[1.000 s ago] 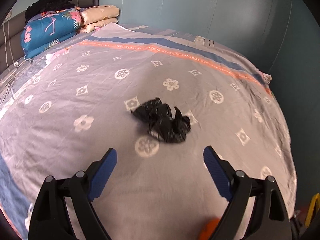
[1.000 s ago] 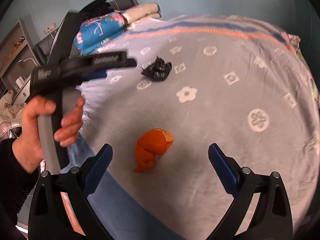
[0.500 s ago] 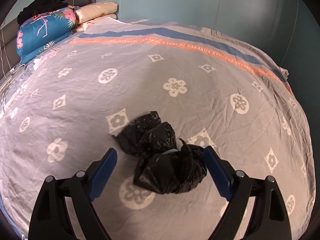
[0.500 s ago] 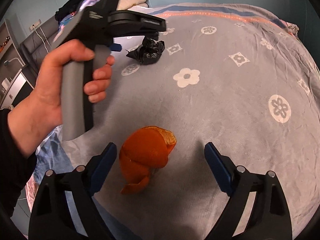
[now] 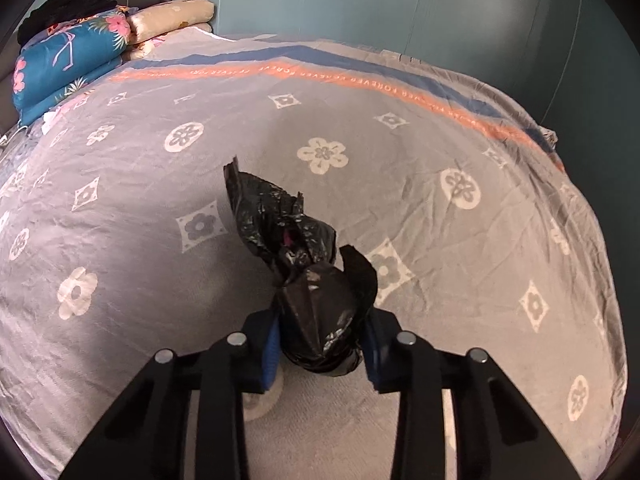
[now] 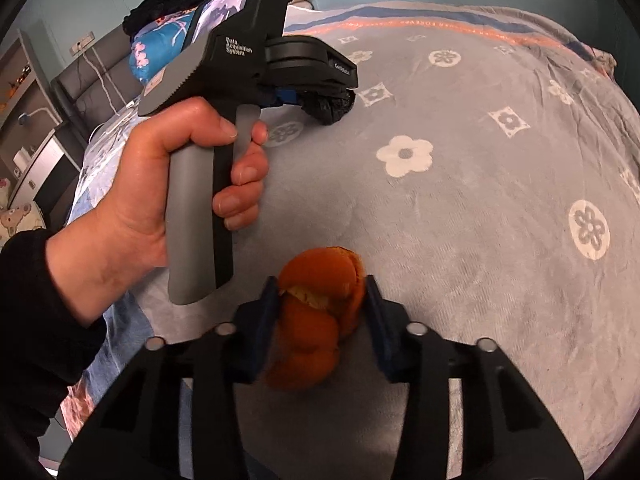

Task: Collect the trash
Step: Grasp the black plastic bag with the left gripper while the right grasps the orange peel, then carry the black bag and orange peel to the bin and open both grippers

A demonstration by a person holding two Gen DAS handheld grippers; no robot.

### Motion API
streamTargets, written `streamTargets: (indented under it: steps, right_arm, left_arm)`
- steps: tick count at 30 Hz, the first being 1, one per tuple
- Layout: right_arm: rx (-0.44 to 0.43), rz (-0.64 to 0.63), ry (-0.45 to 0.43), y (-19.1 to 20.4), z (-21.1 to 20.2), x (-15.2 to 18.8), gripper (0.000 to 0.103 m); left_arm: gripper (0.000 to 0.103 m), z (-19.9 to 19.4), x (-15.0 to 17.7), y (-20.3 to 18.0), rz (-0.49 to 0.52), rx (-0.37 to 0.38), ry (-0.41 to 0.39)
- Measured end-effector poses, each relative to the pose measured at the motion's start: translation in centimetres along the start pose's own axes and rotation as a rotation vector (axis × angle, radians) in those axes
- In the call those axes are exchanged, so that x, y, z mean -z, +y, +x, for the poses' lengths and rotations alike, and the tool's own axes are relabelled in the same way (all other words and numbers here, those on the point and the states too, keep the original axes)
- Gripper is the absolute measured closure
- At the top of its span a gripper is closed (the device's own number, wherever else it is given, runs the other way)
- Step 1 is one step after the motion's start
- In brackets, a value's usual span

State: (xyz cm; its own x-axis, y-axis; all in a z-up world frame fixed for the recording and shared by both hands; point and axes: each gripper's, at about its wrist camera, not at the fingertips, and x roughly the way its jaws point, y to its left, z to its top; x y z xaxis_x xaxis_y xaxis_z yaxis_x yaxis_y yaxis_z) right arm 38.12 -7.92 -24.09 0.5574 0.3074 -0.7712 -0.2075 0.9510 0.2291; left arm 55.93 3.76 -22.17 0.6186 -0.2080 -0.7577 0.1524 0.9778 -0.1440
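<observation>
A crumpled black plastic bag lies on the grey flowered bedspread. My left gripper is shut on its near end, and the far end trails away on the bed. The bag also shows in the right wrist view, under the left gripper's body held in a hand. My right gripper is shut on an orange peel near the front edge of the bed.
Folded quilts and pillows with black clothing on top are stacked at the far left head of the bed. A teal wall stands behind. Shelves and a chair stand left of the bed.
Both grippers moved forward and closed: the left onto the black bag, the right onto the orange peel. Both were open half a second ago.
</observation>
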Motion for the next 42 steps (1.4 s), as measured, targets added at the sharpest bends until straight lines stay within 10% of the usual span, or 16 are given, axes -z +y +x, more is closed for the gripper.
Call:
streamTargets:
  steps: [19, 42]
  right_arm:
    - [-0.104, 0.03, -0.068, 0.7, -7.1, -0.5, 0.076]
    - [-0.134, -0.005, -0.126, -1.6, -22.8, 5.6, 0.076]
  left_arm:
    - [0.072, -11.9, 5.7, 2.9, -0.125, 0.112, -0.029]
    - [0.072, -29.6, 15.2, -3.8, -0.09, 0.164, -0.057]
